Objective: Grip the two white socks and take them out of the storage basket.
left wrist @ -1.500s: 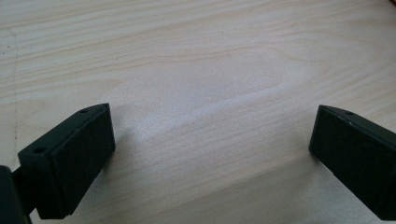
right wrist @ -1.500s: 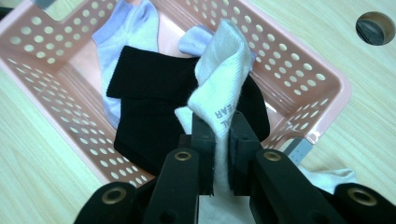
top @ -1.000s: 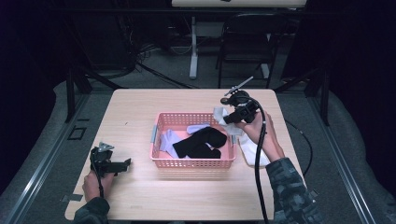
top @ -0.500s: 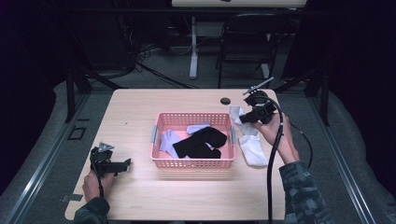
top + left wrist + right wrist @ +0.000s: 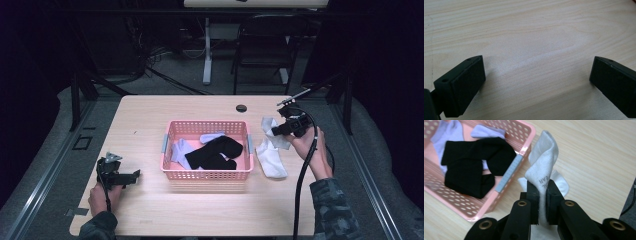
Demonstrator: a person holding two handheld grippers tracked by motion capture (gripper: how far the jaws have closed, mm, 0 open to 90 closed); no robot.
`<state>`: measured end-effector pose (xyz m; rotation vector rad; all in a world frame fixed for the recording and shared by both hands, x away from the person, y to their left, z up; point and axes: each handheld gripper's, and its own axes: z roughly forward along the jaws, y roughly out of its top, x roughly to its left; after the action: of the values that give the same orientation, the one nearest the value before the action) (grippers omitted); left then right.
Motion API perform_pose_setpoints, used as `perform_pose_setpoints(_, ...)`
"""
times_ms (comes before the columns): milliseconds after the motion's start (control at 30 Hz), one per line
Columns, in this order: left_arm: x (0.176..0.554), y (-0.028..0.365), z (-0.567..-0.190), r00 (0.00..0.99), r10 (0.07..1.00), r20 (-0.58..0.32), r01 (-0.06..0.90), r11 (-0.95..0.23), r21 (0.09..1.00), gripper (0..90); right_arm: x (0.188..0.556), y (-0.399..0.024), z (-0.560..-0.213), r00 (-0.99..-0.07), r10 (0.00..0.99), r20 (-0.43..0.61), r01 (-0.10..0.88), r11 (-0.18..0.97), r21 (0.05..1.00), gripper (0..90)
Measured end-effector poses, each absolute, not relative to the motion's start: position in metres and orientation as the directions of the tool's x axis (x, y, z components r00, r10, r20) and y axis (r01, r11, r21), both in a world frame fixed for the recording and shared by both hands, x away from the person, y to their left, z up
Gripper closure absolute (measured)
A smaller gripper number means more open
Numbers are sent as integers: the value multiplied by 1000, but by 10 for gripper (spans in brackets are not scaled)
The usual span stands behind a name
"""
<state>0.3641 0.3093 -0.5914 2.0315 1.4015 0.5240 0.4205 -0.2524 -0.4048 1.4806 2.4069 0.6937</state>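
A pink basket stands mid-table and holds black socks and pale lavender socks. Right of it, my right gripper is shut on a white sock, which it holds a little above the table. Under it on the wood lies another white sock. My left gripper rests near the table's front left corner, jaws wide open over bare wood.
A small dark round spot marks the table behind the basket. The wooden table has bare room on its left half and along its front. Chairs and stands sit in the dark beyond the far edge.
My right gripper has carried the white sock from the basket's right rim out to the right, over the table beside the basket. The left gripper has stayed still.
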Motion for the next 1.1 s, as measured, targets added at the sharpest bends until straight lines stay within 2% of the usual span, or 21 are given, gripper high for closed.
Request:
perform_pose_setpoints(667,364,309,-591,362,932,-19,691,-255,676,0,435,-274,-464,-365,927,84,862,303,408,839)
perform_pose_setpoints(1100,364,309,-591,363,932,-20,692,-255,676,0,442,-274,-508,-306,947,96,899,254,357,826)
